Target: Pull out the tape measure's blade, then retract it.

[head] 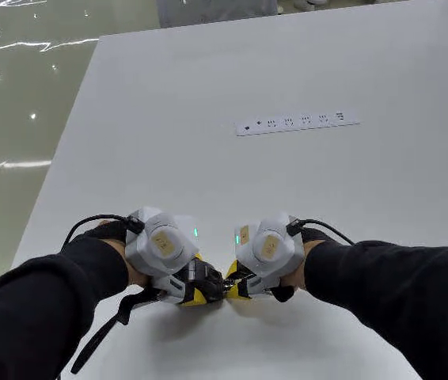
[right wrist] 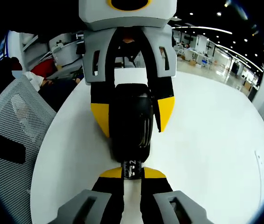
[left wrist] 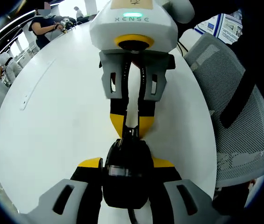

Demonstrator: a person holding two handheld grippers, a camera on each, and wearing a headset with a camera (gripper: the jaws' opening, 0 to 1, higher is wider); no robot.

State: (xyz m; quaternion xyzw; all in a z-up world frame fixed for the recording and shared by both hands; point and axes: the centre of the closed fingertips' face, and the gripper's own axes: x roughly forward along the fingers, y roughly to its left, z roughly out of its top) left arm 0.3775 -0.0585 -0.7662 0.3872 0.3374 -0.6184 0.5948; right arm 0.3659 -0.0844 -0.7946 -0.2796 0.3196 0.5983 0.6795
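Note:
A black tape measure (head: 205,279) sits just above the white table (head: 208,119) near its front edge. My left gripper (head: 195,290) is shut on its case (left wrist: 125,179), yellow tips on both sides. Facing it tip to tip, my right gripper (head: 233,285) is shut on the end of the blade (right wrist: 132,168), of which a very short length with printed marks shows. In the left gripper view the right gripper (left wrist: 132,125) pinches the hook right at the case mouth. In the right gripper view the left gripper (right wrist: 132,114) clamps the case (right wrist: 131,123).
A flat white power strip (head: 297,123) lies on the table's far right part. A black strap (head: 101,336) hangs from the left hand over the front edge. A grey mesh chair (left wrist: 234,140) stands close behind. Shiny floor (head: 18,95) lies beyond the table's left edge.

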